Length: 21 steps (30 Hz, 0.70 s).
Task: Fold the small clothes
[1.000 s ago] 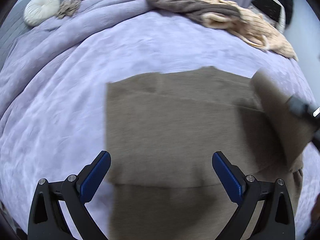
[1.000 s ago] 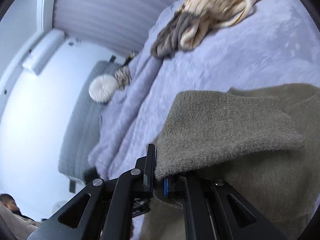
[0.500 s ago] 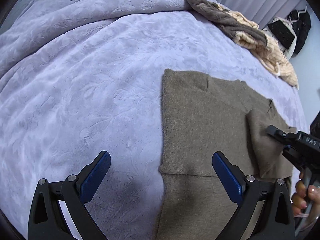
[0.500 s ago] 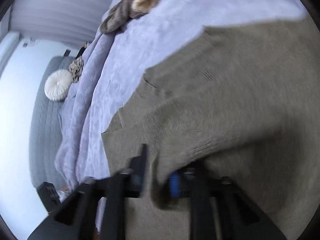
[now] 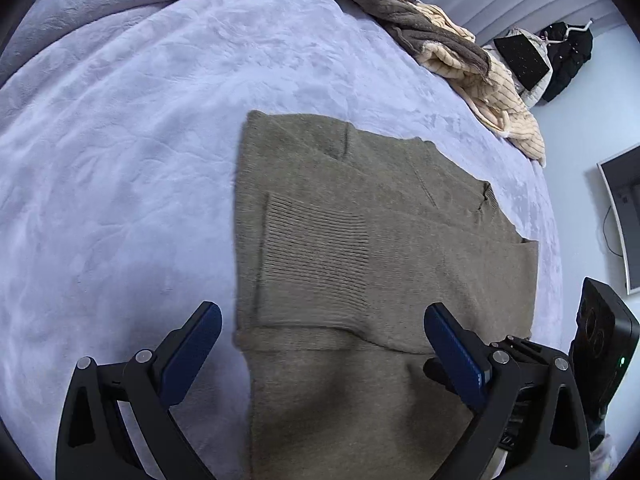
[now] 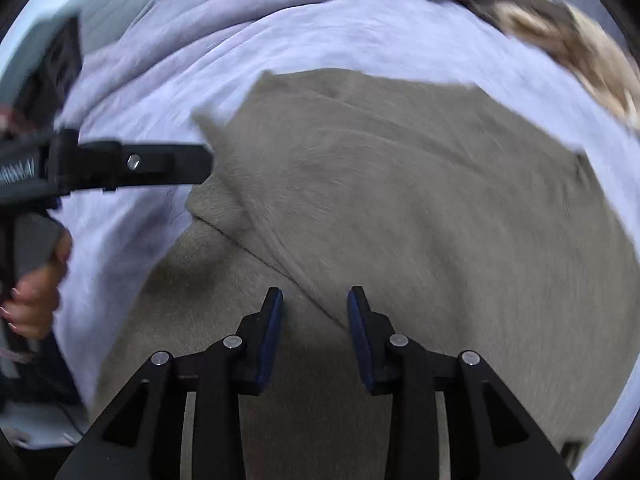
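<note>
Our olive-brown knitted sweater [image 5: 372, 240] lies flat on the lavender plush bed cover [image 5: 120, 160], filling the middle of the left wrist view, with one ribbed sleeve cuff [image 5: 316, 256] folded in across its body. We judge the sleeve fold to be just finishing: the right gripper [image 6: 315, 300], low in the middle of its own frame, has just been opening its jaws, and they now stand a little apart above a fold edge of the knit with nothing pinched between the blue pads. Our left gripper [image 5: 320, 336], at the bottom of its view, stands wide apart and empty, hovering over the sweater's near part. The next move, as we see it, calls for taking the lower hem with both grippers and carrying it up over the body, keeping the tucked sleeve from sliding out. Further off, in the upper right, a heap of brown and cream fleecy clothes [image 5: 440, 48] waits on the bed.
</note>
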Each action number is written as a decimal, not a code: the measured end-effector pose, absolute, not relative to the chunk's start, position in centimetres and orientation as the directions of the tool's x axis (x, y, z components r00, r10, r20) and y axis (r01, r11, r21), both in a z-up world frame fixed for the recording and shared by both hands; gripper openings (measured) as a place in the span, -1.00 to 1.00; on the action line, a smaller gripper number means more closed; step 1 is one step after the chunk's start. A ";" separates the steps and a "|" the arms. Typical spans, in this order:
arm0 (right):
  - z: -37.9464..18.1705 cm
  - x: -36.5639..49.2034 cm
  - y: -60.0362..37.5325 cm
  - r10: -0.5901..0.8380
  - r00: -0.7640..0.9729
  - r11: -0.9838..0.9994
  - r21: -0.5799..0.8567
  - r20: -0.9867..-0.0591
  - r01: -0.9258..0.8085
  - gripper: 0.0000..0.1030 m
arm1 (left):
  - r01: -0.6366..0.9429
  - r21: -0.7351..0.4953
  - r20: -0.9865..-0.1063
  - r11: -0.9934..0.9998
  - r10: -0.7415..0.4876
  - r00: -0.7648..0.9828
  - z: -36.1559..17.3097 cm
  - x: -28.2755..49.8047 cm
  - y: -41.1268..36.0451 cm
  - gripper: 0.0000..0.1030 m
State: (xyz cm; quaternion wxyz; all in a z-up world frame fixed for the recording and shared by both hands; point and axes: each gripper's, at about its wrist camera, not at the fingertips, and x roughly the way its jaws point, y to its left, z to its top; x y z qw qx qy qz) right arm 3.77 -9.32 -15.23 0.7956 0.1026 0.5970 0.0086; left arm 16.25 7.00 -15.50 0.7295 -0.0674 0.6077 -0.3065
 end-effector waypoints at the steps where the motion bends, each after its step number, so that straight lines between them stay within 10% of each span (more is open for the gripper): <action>1: -15.1 2.7 -11.1 0.162 0.298 0.956 0.225 -0.941 0.190 -0.29 | 0.374 -0.470 -0.847 0.800 -0.527 0.063 -15.7 16.1 6.2 0.97; 10: -14.5 -8.2 -23.0 0.186 0.516 0.580 0.517 -0.836 0.630 -0.19 | 0.310 -0.475 -0.860 0.824 -0.509 0.034 -16.8 16.4 4.8 0.97; 19: -15.8 -12.3 -28.6 0.109 0.689 0.293 0.685 -0.717 0.667 -0.17 | 0.385 -0.347 -0.894 0.855 -0.426 0.140 -15.1 15.5 2.9 0.97; 20: -16.1 -11.6 -28.7 0.121 0.691 0.292 0.691 -0.713 0.662 -0.25 | 0.396 -0.327 -0.896 0.858 -0.415 0.159 -14.8 15.4 2.5 0.97; 21: -16.2 -11.2 -28.7 0.135 0.692 0.299 0.695 -0.709 0.654 -0.78 | 0.404 -0.315 -0.897 0.859 -0.408 0.168 -14.7 15.2 2.2 0.97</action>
